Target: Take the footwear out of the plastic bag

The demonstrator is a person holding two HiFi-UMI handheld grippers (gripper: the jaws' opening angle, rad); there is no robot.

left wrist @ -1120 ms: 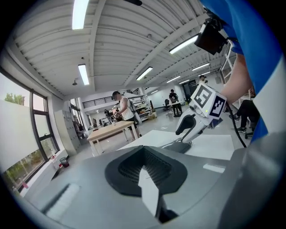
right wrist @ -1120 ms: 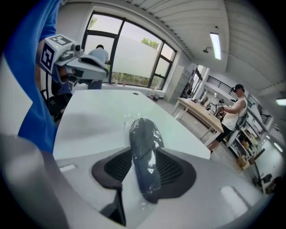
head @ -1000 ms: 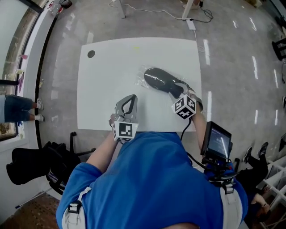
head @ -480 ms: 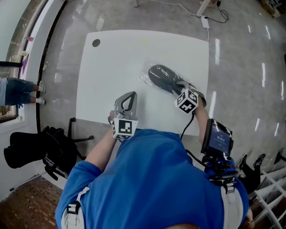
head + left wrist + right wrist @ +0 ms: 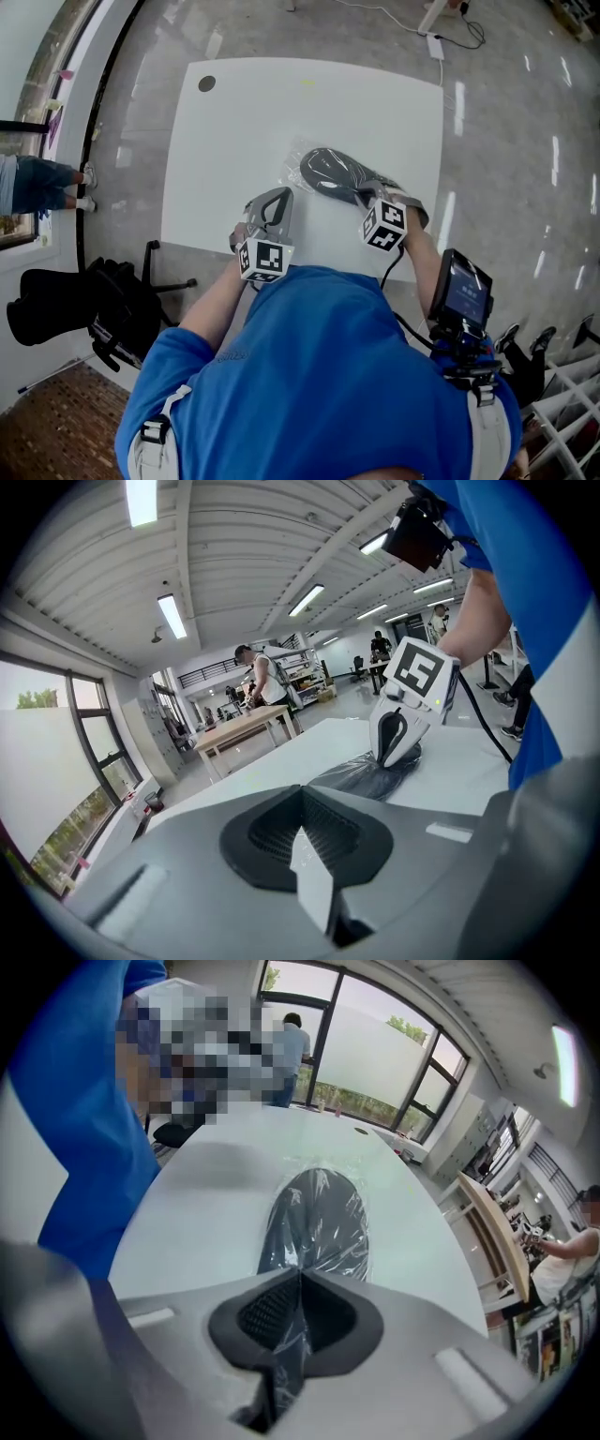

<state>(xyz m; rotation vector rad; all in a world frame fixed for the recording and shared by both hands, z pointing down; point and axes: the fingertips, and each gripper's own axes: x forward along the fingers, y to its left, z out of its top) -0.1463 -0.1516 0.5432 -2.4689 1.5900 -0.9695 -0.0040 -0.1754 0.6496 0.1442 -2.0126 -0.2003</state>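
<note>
A dark grey shoe (image 5: 330, 173) sealed in a clear plastic bag (image 5: 298, 161) lies on the white table (image 5: 281, 103), right of its middle. My right gripper (image 5: 366, 193) sits at the bag's near right end. In the right gripper view its jaws have just been closing, and the right gripper (image 5: 298, 1283) is shut on a fold of the bag's film (image 5: 291, 1330), with the shoe (image 5: 319, 1213) just beyond. My left gripper (image 5: 277, 197) is shut with nothing in it, just left of the bag. From the left gripper (image 5: 300, 803), the bagged shoe (image 5: 366, 778) and the right gripper (image 5: 392, 759) show ahead.
A dark round spot (image 5: 206, 82) marks the table's far left corner. A power strip and cables (image 5: 434, 42) lie on the floor beyond the table. A black chair with a bag (image 5: 66, 314) stands at the left. A wooden table (image 5: 239, 728) and people are farther off.
My right gripper has come down onto the bag's near end and shut on the film. The bagged shoe has shifted a little toward the left gripper, which has sunk slightly.
</note>
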